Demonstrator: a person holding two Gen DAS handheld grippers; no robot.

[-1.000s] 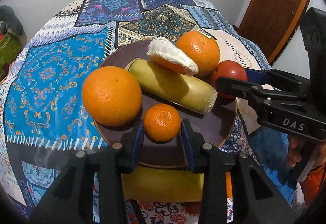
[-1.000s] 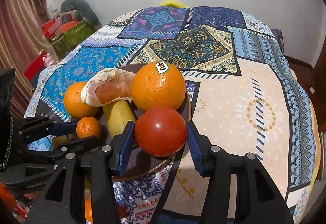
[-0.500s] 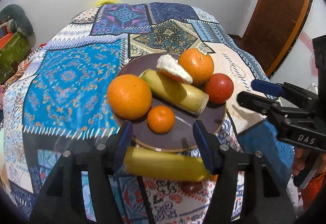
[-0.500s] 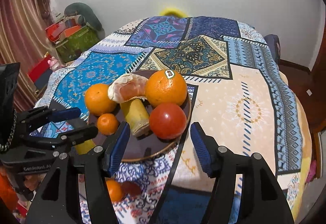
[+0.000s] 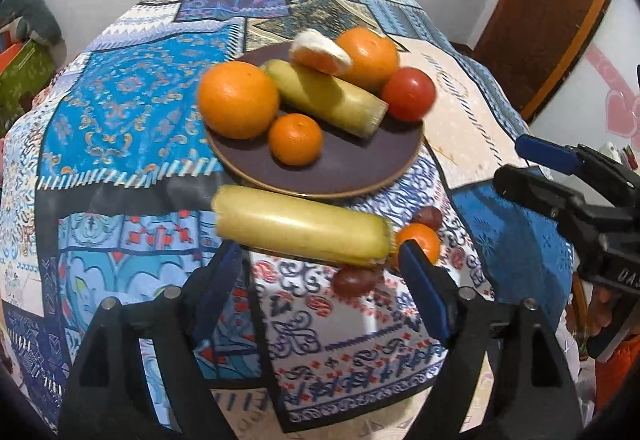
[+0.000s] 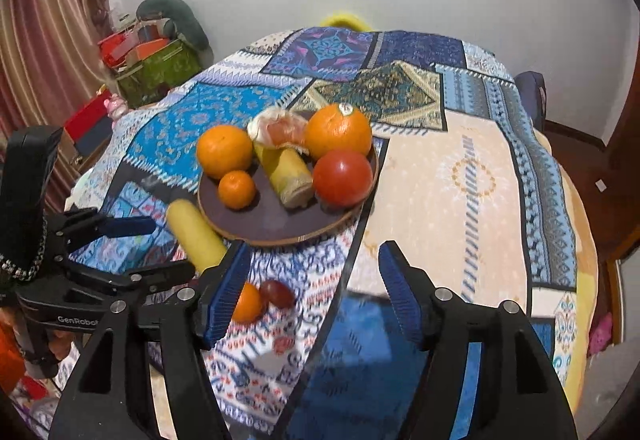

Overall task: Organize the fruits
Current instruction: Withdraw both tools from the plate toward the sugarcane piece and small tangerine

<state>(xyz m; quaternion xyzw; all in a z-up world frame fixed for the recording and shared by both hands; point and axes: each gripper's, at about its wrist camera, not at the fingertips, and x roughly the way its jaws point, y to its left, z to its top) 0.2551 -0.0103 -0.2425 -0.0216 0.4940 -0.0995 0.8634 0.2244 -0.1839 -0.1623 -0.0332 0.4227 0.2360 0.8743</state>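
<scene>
Both grippers pulled back from plate, jaws spread, empty. Loose banana lies crosswise on surface, near side of plate, just ahead of left gripper; left is nearer than right gripper.

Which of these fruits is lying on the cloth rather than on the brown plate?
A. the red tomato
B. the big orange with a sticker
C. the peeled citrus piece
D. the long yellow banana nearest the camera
D: the banana lies on the tablecloth just in front of the plate, beside a small orange, while the other three fruits sit on the plate.
</scene>
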